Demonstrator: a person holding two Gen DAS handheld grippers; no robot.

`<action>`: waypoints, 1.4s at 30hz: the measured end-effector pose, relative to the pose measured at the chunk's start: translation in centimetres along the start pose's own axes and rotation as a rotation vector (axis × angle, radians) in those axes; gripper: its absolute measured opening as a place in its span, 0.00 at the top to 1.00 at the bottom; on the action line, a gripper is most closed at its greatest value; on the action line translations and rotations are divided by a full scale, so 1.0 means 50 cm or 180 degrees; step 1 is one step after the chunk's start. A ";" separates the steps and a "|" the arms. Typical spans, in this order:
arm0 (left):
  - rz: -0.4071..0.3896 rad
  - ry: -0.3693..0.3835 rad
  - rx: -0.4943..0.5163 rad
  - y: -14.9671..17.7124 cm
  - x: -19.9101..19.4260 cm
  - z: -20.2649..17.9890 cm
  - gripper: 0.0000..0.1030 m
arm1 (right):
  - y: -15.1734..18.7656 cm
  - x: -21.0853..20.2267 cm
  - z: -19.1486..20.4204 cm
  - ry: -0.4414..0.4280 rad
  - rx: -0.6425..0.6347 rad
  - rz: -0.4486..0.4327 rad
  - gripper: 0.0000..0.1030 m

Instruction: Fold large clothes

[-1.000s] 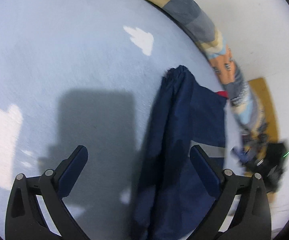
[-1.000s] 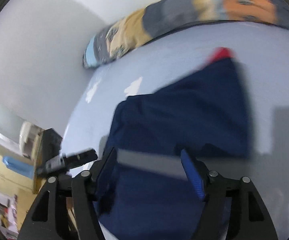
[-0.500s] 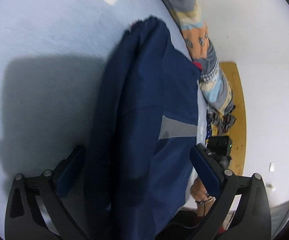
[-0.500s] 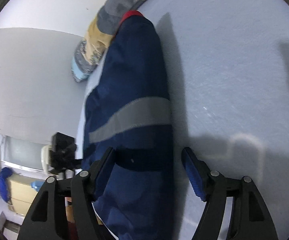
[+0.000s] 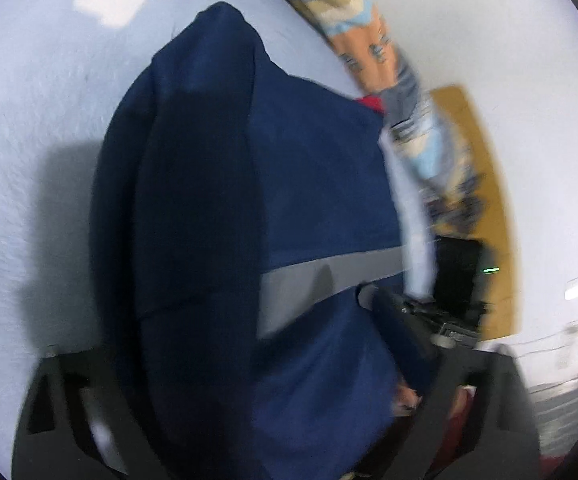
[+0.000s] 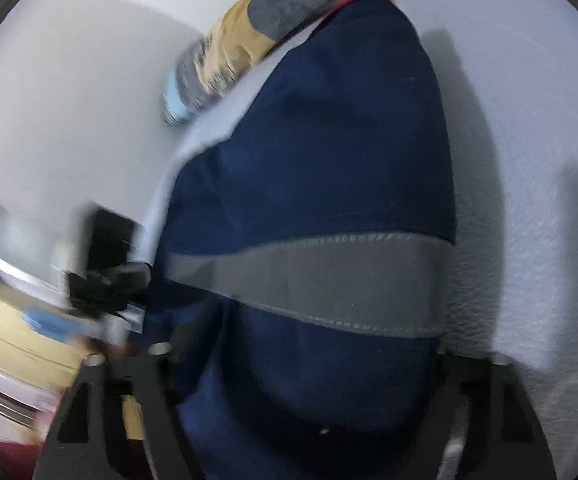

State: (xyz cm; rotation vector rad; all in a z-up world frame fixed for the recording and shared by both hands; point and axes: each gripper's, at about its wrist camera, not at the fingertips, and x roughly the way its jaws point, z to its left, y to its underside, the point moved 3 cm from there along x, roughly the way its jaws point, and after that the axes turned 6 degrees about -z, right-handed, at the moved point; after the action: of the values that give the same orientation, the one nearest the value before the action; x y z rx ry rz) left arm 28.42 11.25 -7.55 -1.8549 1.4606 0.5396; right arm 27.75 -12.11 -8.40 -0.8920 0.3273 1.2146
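Left tongs (image 5: 249, 320) and right tongs (image 6: 309, 344) both tilted down over one end of the garment; jaws of each just now closing, set apart with cloth filling the gap between them; too blurred, and the tips too buried in cloth, to tell whether the pads already press.

Underneath, wide pale-blue textured bed sheet (image 5: 49, 140), bare on both long sides of the garment; on it, large navy-blue folded work garment (image 5: 309, 160), lying flat as a long narrow bundle; beyond the garment's far end, patchwork blanket in tan, grey and orange (image 5: 369, 40), along the white wall; across the garment, nearer the tongs than the middle, grey reflective band (image 6: 309, 280); at the garment's far tip, small red trim (image 5: 371, 102).

Long axis straight away from both tongs, toward the blanket; both at the same near end, neither clearly nearer; probably a grip on this end next, then a carry along that axis to halve the length.
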 end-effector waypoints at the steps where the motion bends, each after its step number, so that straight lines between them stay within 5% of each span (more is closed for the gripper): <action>1: -0.0029 -0.0270 0.0056 0.000 0.003 -0.003 0.43 | 0.002 -0.003 0.003 0.0083 -0.0058 -0.0007 0.48; 5: -0.0184 -0.0660 0.0280 0.011 0.001 -0.030 0.57 | 0.007 -0.025 0.051 0.0458 -0.0463 -0.0157 0.65; 11: -0.0331 -0.0608 0.0404 0.022 -0.025 -0.075 0.70 | 0.017 -0.068 0.109 0.0621 -0.0674 -0.0340 0.73; 18: -0.0272 -0.0449 0.0621 0.071 -0.044 -0.151 0.70 | 0.035 -0.166 0.132 0.0609 -0.0611 -0.0498 0.74; 28: -0.0116 -0.0197 0.0719 0.242 -0.040 -0.266 0.70 | 0.148 -0.347 0.141 0.0725 -0.0464 -0.0511 0.74; 34: -0.0004 -0.0384 0.0889 0.320 0.010 -0.299 0.70 | 0.230 -0.387 0.101 0.0797 -0.0328 -0.0335 0.74; 40: -0.0043 -0.0718 0.0953 0.281 0.075 -0.302 0.70 | 0.213 -0.352 0.031 0.0911 -0.0313 -0.0308 0.74; 42: -0.0093 -0.0792 0.0972 0.262 0.098 -0.296 0.63 | 0.203 -0.334 -0.015 0.0901 -0.0070 -0.0263 0.74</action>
State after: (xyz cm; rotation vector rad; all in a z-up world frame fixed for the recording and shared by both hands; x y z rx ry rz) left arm 15.77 -4.46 -4.65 -1.5105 1.2697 0.4836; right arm 12.81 -23.07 -2.17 -1.0887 0.4997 1.0180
